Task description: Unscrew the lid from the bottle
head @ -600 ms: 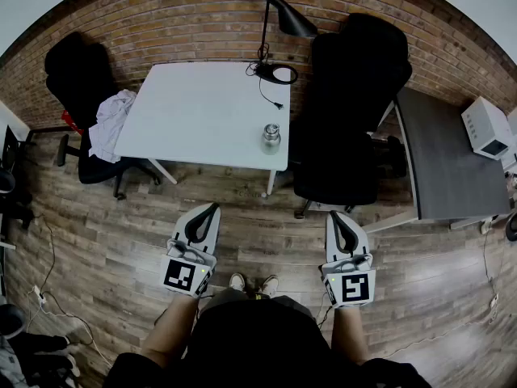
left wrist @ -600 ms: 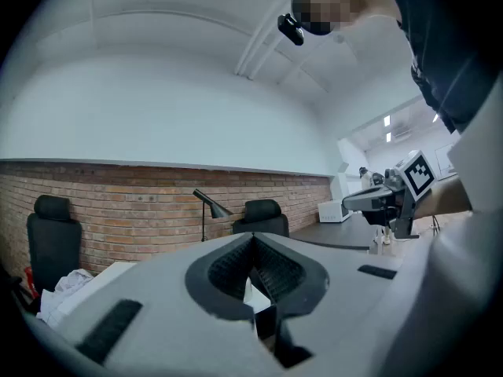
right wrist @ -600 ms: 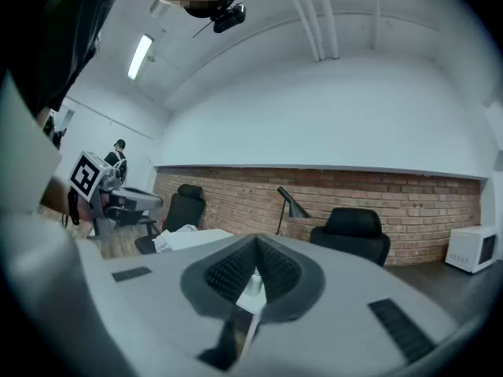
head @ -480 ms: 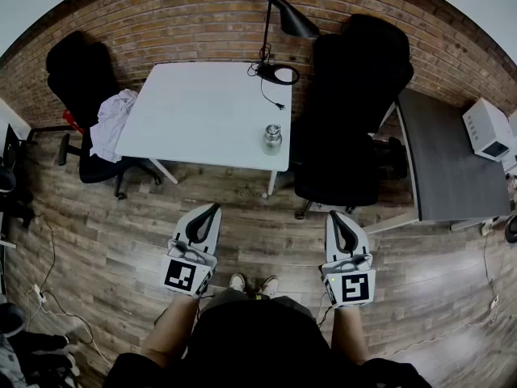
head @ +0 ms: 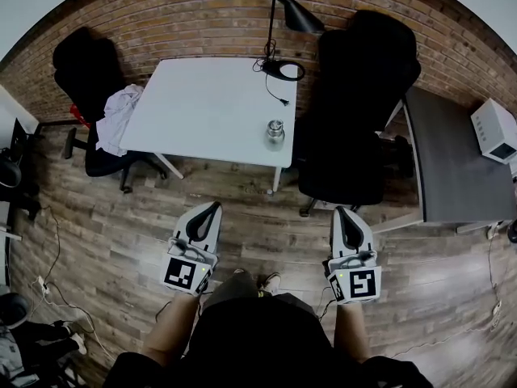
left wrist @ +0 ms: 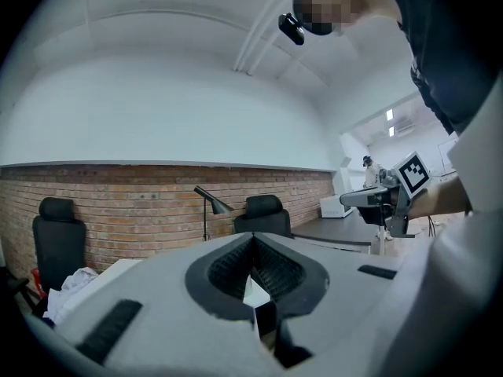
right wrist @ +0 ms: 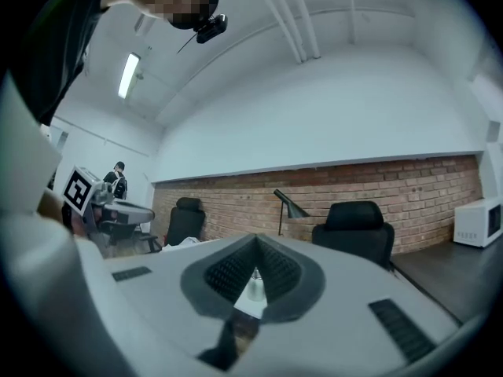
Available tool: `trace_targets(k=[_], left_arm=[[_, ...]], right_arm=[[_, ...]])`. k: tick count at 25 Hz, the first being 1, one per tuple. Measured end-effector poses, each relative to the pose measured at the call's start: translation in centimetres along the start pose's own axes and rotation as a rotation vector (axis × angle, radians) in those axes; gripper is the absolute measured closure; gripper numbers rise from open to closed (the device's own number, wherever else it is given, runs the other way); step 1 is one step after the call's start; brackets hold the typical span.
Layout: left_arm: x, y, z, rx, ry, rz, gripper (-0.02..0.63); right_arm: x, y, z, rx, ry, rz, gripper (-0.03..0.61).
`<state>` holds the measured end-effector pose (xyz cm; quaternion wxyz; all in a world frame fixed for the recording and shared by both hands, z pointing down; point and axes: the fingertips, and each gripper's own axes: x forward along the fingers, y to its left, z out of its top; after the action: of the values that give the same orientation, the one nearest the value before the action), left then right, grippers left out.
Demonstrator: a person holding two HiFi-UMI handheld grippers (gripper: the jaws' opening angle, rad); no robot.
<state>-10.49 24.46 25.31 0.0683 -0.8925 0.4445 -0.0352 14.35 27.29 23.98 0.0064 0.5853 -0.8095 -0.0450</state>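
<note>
A small clear bottle [head: 275, 134] with a metal lid stands upright near the front right corner of the white table [head: 202, 111]. Between the right gripper's jaws it shows as a small shape, the bottle [right wrist: 255, 287], far ahead. My left gripper [head: 212, 208] and right gripper [head: 341, 212] are held level above the wooden floor, well short of the table, both shut with nothing in them. In the left gripper view the left gripper [left wrist: 253, 238] has its tips together, and the right gripper [right wrist: 255, 240] looks the same in its own view.
A black desk lamp [head: 284, 23] stands at the table's back right. Black office chairs stand left [head: 85, 71] and right [head: 359, 111] of the table, clothing [head: 117, 115] draped on the left one. A dark desk [head: 452, 160] with a white microwave [head: 494, 128] is at right.
The head view has shifted slightly, so the table and bottle sit a little further right and up. Both grippers stay shut, in much the same place.
</note>
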Motion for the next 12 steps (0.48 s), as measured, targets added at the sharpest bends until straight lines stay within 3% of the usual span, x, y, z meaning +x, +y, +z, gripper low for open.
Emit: trace_targets(k=[12], left_arm=[[1.7,-0.4,-2.7,-0.039,0.018,-0.023,0.591]], right_arm=[[0.4,0.1,-2.6,0.046,0.050,0.008,0.565]])
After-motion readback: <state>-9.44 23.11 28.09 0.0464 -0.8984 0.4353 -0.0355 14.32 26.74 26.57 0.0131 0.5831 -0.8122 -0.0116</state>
